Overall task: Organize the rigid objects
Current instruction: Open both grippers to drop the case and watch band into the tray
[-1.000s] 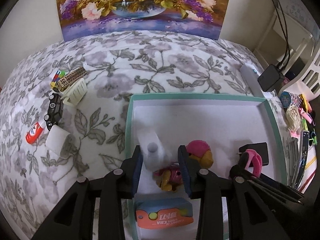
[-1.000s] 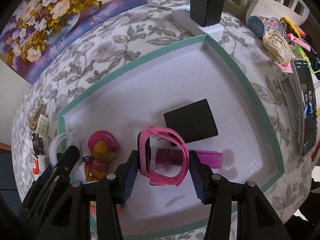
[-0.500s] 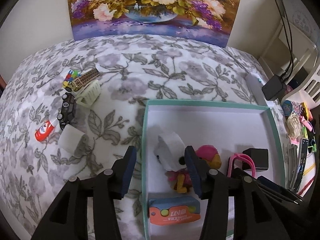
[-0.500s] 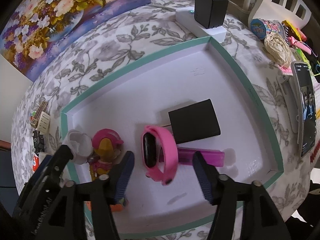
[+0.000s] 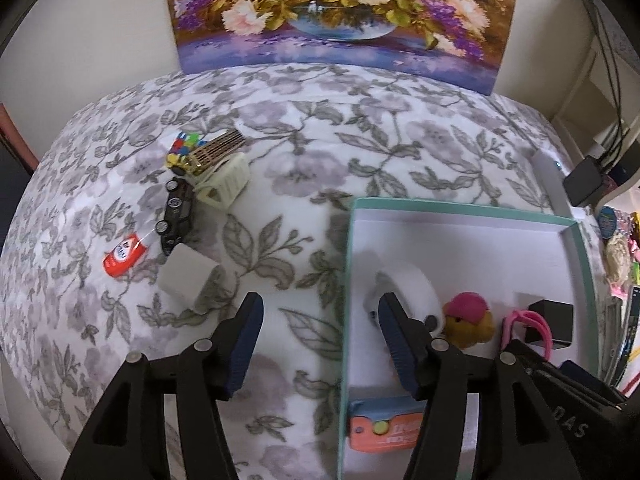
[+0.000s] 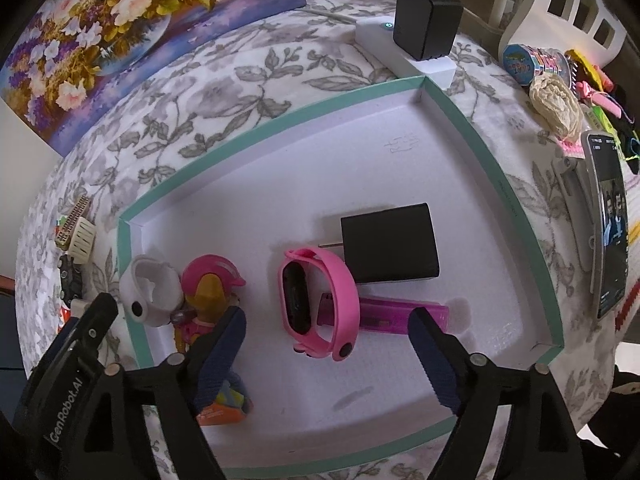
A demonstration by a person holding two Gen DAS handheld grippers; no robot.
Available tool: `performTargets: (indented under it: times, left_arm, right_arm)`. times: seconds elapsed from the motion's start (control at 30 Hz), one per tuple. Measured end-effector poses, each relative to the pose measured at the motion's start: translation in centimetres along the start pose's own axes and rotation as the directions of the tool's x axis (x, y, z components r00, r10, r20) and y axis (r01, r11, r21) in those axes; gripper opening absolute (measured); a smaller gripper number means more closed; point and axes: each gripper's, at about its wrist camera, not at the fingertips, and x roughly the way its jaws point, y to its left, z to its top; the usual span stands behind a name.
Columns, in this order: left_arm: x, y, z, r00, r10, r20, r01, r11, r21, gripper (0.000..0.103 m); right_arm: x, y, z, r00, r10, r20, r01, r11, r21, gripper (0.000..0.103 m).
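Note:
A teal-rimmed white box [image 5: 452,206] [image 6: 280,118] lies on the floral cloth. In it are a white round holder [image 5: 404,286] [image 6: 150,290], a pink-capped toy figure [image 5: 468,318] [image 6: 210,286], a pink watch [image 6: 316,302], a black charger [image 6: 390,248], a purple lighter [image 6: 400,316] and an orange box [image 5: 382,428]. My left gripper [image 5: 318,314] is open and empty over the box's left rim. My right gripper [image 6: 326,330] is open and empty, just short of the watch.
Left of the box lie a toy car [image 5: 176,214], a red packet [image 5: 124,254], a white block [image 5: 188,278], a cream basket [image 5: 226,186] and a patterned bar [image 5: 216,150]. A power strip with a plug [image 6: 424,26], a phone [image 6: 610,220] and clutter sit right.
Both grippers opened and drew back. The left let go of the white holder and shifted left over the box rim. The right let go of the pink watch, which now lies tipped over.

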Motion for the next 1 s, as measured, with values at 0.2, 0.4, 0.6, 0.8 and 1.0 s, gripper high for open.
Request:
performTargets:
  times: [0.2,0.4,0.6,0.8,1.0]
  left_arm:
    - [0.3,0.9,0.1,1.0,0.016,-0.01,-0.016,1.0,-0.021,0.084]
    - [0.6,1.7,0.2,0.999,0.047,-0.021,-0.048,0.998,-0.032,0.087]
    - [1.0,2.4,0.2,0.997,0.073,-0.033,-0.074,0.996,-0.044,0.087]
    - [1.1,2.7,0.2,0.996,0.081,-0.04,-0.082,0.996,-0.043,0.088]
    - [1.1,3.0,0.2,0.996,0.077,-0.039,-0.078,0.996,-0.046,0.088]
  right_arm:
    - [-0.1,0.3,0.1,1.0,-0.011,0.008,0.011,1.0,-0.017,0.1]
    - [-0.1,0.5,0.1,0.999,-0.031,0.018,0.032,0.999,-0.025,0.103]
    - [0.1,0.5,0.1,0.999,-0.039,0.021,0.04,0.999,-0.025,0.103]
    - [0.1,0.7,0.1,0.998,-0.047,0.028,0.048,0.998,-0.037,0.103]
    - [0.1,1.1,0.0,0.998,-0.049,0.032,0.05,0.998,-0.047,0.103]
